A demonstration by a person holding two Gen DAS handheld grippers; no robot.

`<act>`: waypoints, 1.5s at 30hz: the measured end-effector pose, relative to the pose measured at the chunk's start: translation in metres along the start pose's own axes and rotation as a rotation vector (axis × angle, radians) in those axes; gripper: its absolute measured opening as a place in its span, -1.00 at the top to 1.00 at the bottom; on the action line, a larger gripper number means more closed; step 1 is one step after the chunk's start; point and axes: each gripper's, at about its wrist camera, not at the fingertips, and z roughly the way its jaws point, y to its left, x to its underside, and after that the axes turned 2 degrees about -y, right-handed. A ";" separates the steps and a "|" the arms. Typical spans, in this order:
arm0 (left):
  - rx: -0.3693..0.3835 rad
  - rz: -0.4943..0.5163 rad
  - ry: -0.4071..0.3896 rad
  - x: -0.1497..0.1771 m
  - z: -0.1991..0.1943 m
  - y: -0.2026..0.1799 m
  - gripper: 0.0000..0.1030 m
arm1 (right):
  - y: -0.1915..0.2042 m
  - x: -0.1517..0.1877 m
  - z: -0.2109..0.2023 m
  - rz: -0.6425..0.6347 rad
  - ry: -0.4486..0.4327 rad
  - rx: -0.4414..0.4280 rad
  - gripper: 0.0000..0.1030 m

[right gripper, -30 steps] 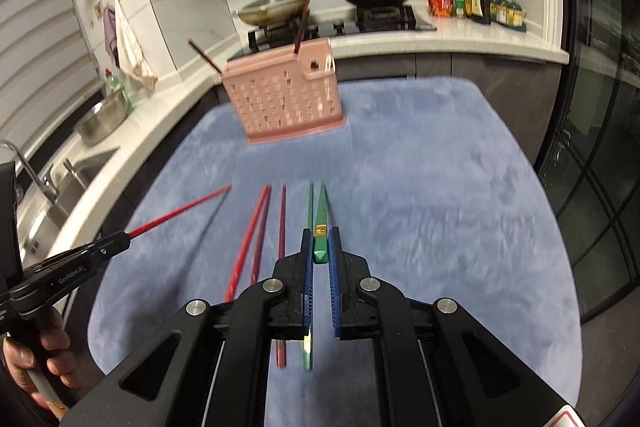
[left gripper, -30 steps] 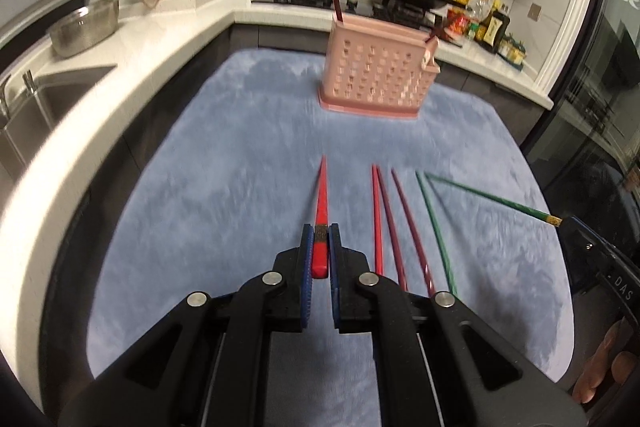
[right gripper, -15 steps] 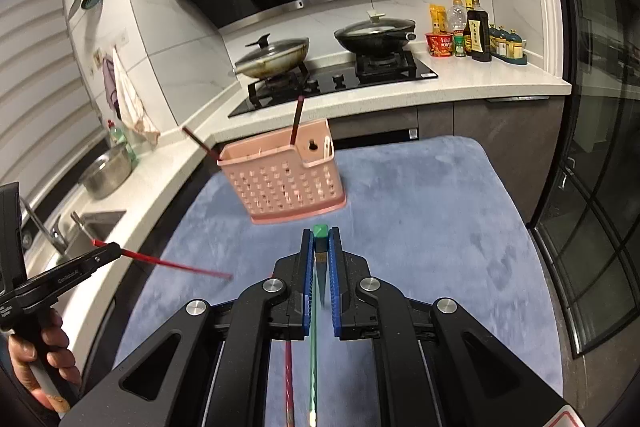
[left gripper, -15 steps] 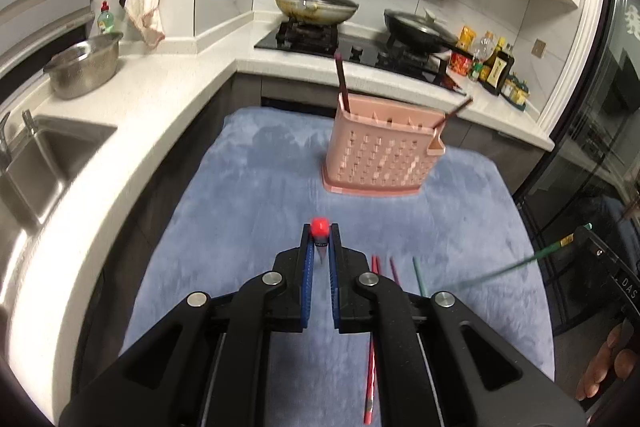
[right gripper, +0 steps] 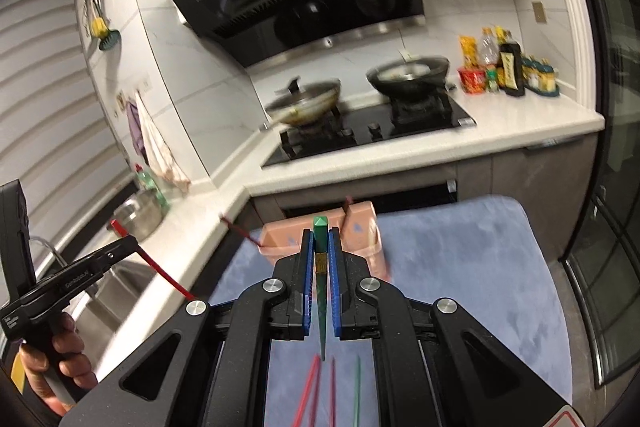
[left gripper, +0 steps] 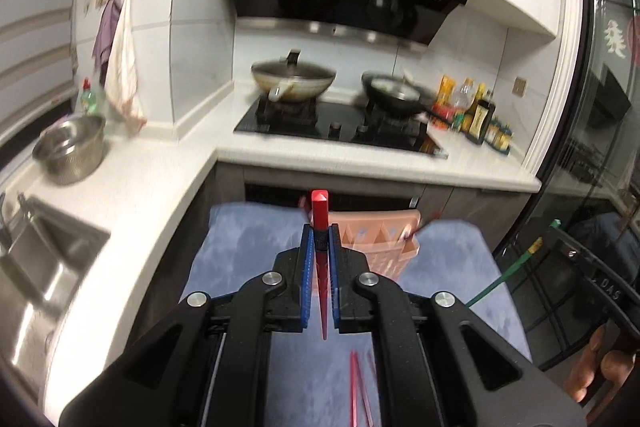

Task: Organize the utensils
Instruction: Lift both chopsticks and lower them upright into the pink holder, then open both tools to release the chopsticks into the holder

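My left gripper (left gripper: 319, 233) is shut on a red chopstick (left gripper: 320, 215), held upright with its thin tip pointing down. My right gripper (right gripper: 320, 241) is shut on a green chopstick (right gripper: 320, 239), held upright the same way. Both are lifted above the blue mat (left gripper: 248, 239), short of the pink slotted basket (left gripper: 380, 239), which also shows in the right wrist view (right gripper: 356, 227) with dark chopsticks (right gripper: 236, 229) sticking out. Red chopsticks (left gripper: 354, 387) lie on the mat below. In the right wrist view red chopsticks (right gripper: 306, 391) and a green chopstick (right gripper: 357, 387) lie there too.
A white counter (left gripper: 132, 183) wraps the left and back, with a sink (left gripper: 36, 259), a steel bowl (left gripper: 70, 151), a stove with two pans (left gripper: 296, 79) and bottles (left gripper: 480, 115). Glass doors (right gripper: 616, 187) stand at the right.
Both grippers have risen from the mat with their chopsticks and tilted them from lying flat to upright. The basket now sits low, just behind the fingertips.
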 end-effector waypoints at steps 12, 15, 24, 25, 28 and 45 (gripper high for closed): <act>0.001 0.006 -0.110 -0.079 0.035 -0.019 0.87 | 0.011 -0.080 0.052 0.010 -0.102 0.004 0.86; -0.005 0.019 -0.098 -0.080 0.059 -0.021 0.87 | 0.008 -0.086 0.075 0.017 -0.092 0.019 0.86; -0.014 0.015 -0.016 -0.059 0.110 -0.013 0.87 | -0.008 -0.070 0.136 0.007 0.002 0.068 0.86; -0.018 0.012 -0.007 -0.057 0.115 -0.012 0.87 | -0.010 -0.067 0.141 0.006 0.013 0.073 0.86; -0.022 0.002 0.021 -0.049 0.128 -0.009 0.87 | -0.014 -0.059 0.149 0.008 0.034 0.080 0.86; -0.055 -0.017 0.037 -0.037 0.129 -0.003 0.33 | -0.013 -0.050 0.143 -0.012 0.050 0.086 0.46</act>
